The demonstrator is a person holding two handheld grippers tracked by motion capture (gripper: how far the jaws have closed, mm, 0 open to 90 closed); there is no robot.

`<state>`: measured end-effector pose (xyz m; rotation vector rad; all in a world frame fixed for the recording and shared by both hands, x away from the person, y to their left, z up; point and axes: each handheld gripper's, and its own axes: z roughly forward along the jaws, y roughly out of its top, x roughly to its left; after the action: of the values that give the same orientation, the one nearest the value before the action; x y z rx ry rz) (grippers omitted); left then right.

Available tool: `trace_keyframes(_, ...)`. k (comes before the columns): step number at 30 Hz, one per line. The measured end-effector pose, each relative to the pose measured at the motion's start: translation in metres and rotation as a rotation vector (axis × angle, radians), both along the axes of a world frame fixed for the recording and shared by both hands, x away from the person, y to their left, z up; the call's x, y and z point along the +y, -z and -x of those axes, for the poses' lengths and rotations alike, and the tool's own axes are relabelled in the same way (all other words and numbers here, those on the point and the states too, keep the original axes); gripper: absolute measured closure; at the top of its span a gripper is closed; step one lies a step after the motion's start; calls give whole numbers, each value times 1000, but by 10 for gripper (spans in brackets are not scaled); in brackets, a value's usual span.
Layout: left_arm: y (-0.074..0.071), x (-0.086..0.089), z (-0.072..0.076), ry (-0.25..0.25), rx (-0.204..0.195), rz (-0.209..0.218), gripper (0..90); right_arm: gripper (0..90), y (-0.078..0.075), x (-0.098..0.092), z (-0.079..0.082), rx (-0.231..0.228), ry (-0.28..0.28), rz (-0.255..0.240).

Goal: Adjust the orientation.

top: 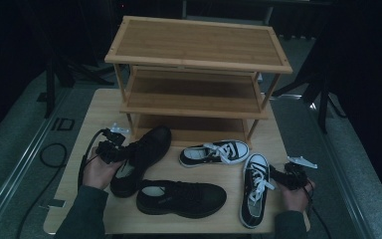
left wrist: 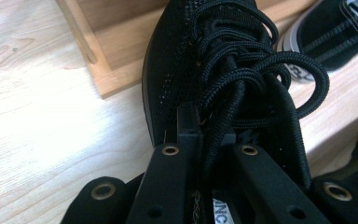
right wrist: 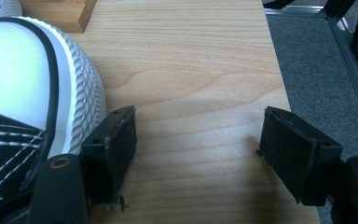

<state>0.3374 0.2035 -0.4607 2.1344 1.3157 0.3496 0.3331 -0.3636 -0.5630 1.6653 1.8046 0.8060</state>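
Note:
An all-black lace-up shoe [top: 146, 152] lies at the table's left with its toe at the foot of the wooden shoe rack [top: 196, 47]. My left gripper [top: 128, 152] is shut on it; in the left gripper view the jaws [left wrist: 205, 133] pinch the black shoe [left wrist: 168, 79] at its tongue, among the laces. The second black shoe [top: 181, 198] lies near the front edge. Two black-and-white canvas sneakers rest to the right, one [top: 214, 153] by the rack, one [top: 254, 189] pointing away from me. My right gripper [top: 277, 175] stands open beside that sneaker's white toe cap [right wrist: 23, 79], only bare table between its jaws [right wrist: 198, 135].
The rack has three shelves, all bare, and its foot [right wrist: 60, 11] stands just beyond the sneaker. The light wooden table [top: 79, 129] ends close to my right gripper, with grey floor [right wrist: 317, 70] past the edge. A cable [top: 52, 154] loops on the floor at the left.

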Motion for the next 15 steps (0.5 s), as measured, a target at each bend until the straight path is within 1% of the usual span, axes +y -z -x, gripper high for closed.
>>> trace_keyframes(4, -2, 1, -3, -33, -6, 4, 873, 270, 0, 0, 0, 0, -1, 0)
trace_keyframes(5, -2, 1, -3, -33, -6, 4, 873, 270, 0, 0, 0, 0, -1, 0)
trace_keyframes(7, -2, 0, -5, -54, -19, 5, 873, 270, 0, 0, 0, 1, -1, -1)
trace_keyframes(11, -1, -1, -8, -85, -29, 12, 873, 270, 0, 0, 0, 0, -1, -1)
trace_keyframes(13, -1, 0, -9, -89, -30, 13, 873, 270, 0, 0, 0, 1, -1, 0)
trace_keyframes(15, 0, -1, -11, -107, -34, 23, 873, 269, 0, 0, 0, 1, -1, -1)
